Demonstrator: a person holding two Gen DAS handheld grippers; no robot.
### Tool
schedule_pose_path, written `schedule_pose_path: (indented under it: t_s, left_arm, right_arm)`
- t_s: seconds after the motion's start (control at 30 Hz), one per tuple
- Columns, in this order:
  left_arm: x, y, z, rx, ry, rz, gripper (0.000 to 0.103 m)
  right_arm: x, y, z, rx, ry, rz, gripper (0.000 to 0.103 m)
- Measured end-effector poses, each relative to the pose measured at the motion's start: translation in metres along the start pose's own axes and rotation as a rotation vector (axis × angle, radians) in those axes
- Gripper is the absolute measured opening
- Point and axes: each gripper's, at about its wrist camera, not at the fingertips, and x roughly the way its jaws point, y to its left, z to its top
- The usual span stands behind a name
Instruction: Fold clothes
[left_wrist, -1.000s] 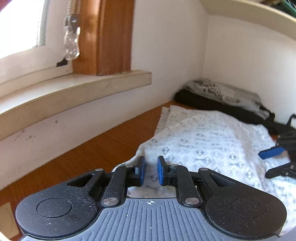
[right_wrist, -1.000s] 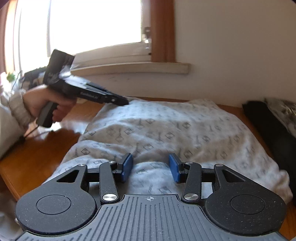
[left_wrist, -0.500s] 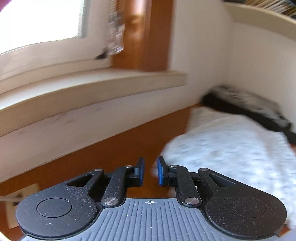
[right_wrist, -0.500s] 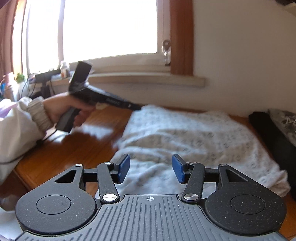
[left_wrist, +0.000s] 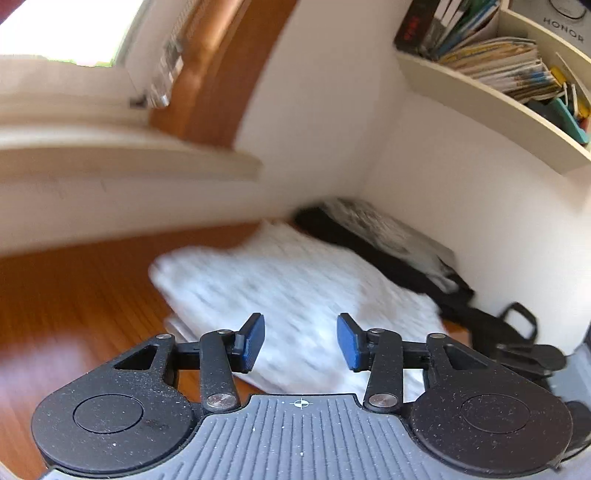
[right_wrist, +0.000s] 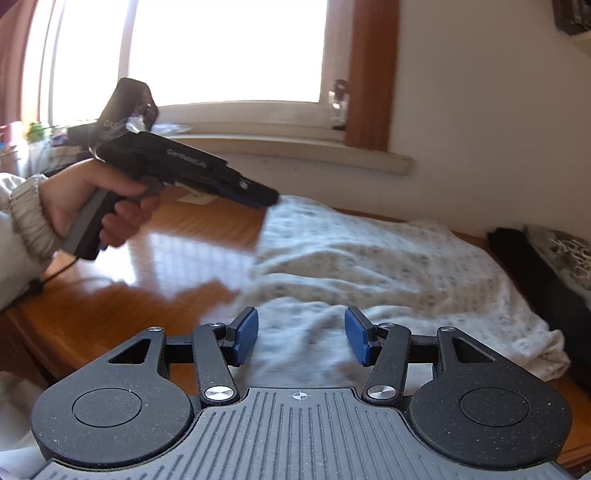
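Observation:
A white garment with a small grey print (left_wrist: 295, 284) lies folded on the wooden table, blurred in the left wrist view. In the right wrist view the same garment (right_wrist: 388, 266) spreads across the table's middle. My left gripper (left_wrist: 301, 341) hangs above the garment's near edge, open, with nothing between its blue pads. From the right wrist view the left gripper (right_wrist: 266, 195) is held in a hand (right_wrist: 96, 199) above the garment's left edge. My right gripper (right_wrist: 301, 336) is open over the garment's front part, holding nothing.
A black garment with a grey patterned one on top (left_wrist: 384, 236) is stacked in the far corner by the wall. The stack (right_wrist: 554, 266) shows at the right. A window sill (right_wrist: 295, 147) runs behind the table (right_wrist: 110, 295). A shelf of books (left_wrist: 498, 74) hangs above.
My left gripper has opened from nearly shut, let the garment edge go, and lifted back to the left. The right gripper has drawn back and opened a little wider.

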Motion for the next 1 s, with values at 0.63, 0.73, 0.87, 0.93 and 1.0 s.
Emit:
schedule_pose_path:
  t_s: [0.63,0.73,0.87,0.93,1.0]
  left_arm:
    - [0.037,-0.019,-0.028,-0.042,0.071,0.078,0.019]
    - [0.035,-0.016,-0.027,-0.077,0.025,0.062,0.013]
    - [0.026,-0.017,-0.020,-0.104,-0.037,0.029,0.013]
    - [0.023,-0.019,-0.016,-0.106,-0.045,0.036,0.013]
    - [0.023,-0.021,-0.014,-0.101,-0.048,0.036,0.013]
  right_arm:
    - [0.004,0.013,-0.019,-0.118,0.048,-0.018,0.068]
    - [0.005,0.007,-0.023,-0.073,0.043,0.007,0.067]
    - [0.002,0.007,-0.019,-0.132,0.041,-0.021,0.035]
    - [-0.002,0.010,-0.016,-0.197,0.029,-0.055,0.029]
    - [-0.005,0.017,-0.016,-0.303,-0.011,-0.122,0.027]
